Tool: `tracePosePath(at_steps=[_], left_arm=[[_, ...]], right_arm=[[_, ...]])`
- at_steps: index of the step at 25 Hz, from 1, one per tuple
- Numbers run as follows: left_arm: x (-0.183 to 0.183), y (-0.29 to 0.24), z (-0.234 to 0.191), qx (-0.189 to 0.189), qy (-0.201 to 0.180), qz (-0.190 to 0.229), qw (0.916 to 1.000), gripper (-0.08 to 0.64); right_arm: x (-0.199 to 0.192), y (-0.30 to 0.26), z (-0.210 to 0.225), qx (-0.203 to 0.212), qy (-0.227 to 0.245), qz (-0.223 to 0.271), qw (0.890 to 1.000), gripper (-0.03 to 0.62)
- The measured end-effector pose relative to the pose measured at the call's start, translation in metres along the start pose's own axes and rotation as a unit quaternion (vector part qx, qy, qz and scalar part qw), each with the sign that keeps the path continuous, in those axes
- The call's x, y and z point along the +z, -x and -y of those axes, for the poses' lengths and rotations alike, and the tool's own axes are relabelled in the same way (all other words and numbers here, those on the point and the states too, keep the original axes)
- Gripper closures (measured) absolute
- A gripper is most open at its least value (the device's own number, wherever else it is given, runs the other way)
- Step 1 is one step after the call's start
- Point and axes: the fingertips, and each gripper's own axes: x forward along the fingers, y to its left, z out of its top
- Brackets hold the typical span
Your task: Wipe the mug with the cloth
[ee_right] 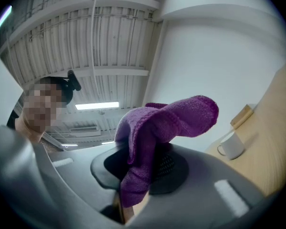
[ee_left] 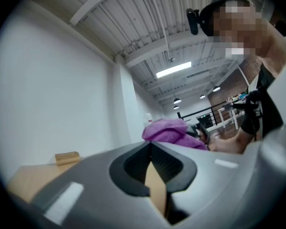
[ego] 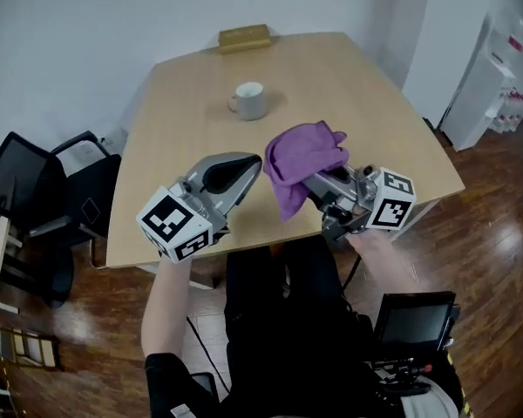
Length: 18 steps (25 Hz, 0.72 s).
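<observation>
A wooden block point(ego: 244, 37) rests at the far table point(ego: 183, 146) edge.

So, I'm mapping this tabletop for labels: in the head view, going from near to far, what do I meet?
purple cloth → white mug → wooden block

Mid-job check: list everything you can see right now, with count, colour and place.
mug: one, white, upright on the table's far half
cloth: one, purple, held up over the table's near part
block: one, tan, at the table's far edge
table: one, light wood, centre
chair: at least one, black, left of the table
cabinet: one, white, far right
screen: one, black, lower right on the floor side
left gripper: one, grey, shut and empty, over the table's near edge
right gripper: one, grey, shut on the cloth
</observation>
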Motion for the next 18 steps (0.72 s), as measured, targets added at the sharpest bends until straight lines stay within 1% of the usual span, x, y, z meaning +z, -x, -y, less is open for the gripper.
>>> tracePosePath(at_steps=[3, 7, 10, 16, 18], left_arm=[[-0.007, -0.016, -0.033, 0.011, -0.002, -0.014, 0.9998, 0.537], [-0.011, -0.049, -0.059, 0.006, 0.006, -0.027, 0.9996, 0.537], [-0.016, -0.054, -0.059, 0.002, 0.001, -0.029, 0.9996, 0.537], [-0.029, -0.064, -0.057, -0.002, -0.024, -0.037, 0.9990, 0.537], [-0.035, -0.065, -0.061, -0.002, -0.032, -0.030, 0.9990, 0.537]], right_arm=[[0.002, -0.014, 0.029, -0.002, -0.015, -0.016, 1.000, 0.514], [0.019, -0.013, 0.057, -0.011, -0.029, -0.021, 0.999, 0.514], [0.017, -0.009, 0.061, -0.012, -0.026, -0.023, 0.999, 0.514], [0.012, -0.007, 0.067, -0.005, -0.018, -0.032, 0.999, 0.514], [0.008, -0.008, 0.070, 0.003, -0.018, -0.040, 0.999, 0.514]])
